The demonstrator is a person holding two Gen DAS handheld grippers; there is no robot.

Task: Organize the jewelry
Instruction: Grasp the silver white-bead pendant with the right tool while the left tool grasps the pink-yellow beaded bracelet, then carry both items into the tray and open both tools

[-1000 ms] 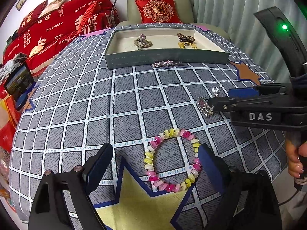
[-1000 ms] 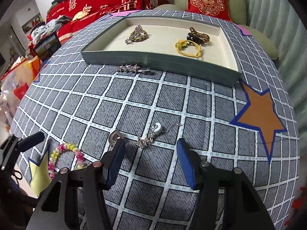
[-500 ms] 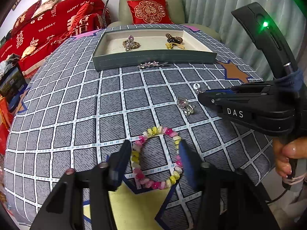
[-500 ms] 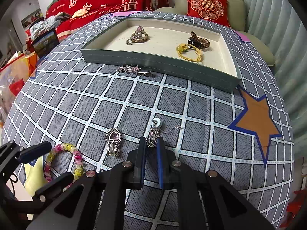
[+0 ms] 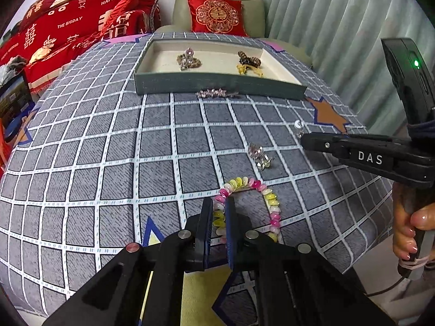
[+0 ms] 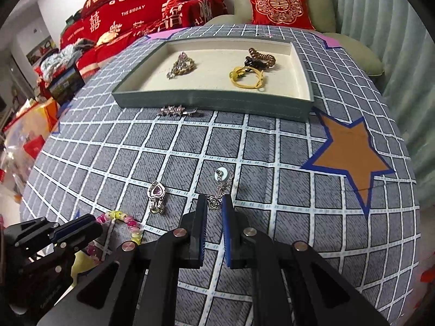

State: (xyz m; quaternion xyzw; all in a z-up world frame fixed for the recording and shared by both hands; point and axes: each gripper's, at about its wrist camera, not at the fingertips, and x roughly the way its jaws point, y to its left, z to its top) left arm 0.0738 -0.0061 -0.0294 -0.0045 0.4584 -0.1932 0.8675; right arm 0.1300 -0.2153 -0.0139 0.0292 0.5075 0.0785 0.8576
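My left gripper (image 5: 218, 209) is shut on the left side of a pink, yellow and white bead bracelet (image 5: 269, 198) lying on the checked cloth. My right gripper (image 6: 214, 203) is shut on the lower end of a silver chain earring with a white round top (image 6: 221, 176). A pink heart earring (image 6: 156, 193) lies to its left, free; it also shows in the left wrist view (image 5: 260, 154). A silver star hair clip (image 6: 176, 110) lies against the front wall of the green tray (image 6: 212, 100). The tray holds a gold-pink brooch (image 6: 182, 65), a yellow cord (image 6: 246, 78) and a brown hair tie (image 6: 261, 58).
The grey checked tablecloth bears an orange star patch (image 6: 350, 146) at the right and a yellow star patch (image 5: 195, 293) under my left gripper. A green armchair with a red cushion (image 6: 280, 6) stands behind the table, and red bedding (image 6: 130, 19) at the back left.
Both grippers have closed from wide open: the left one onto the bead bracelet, the right one onto the chain earring. Both have moved forward slightly.
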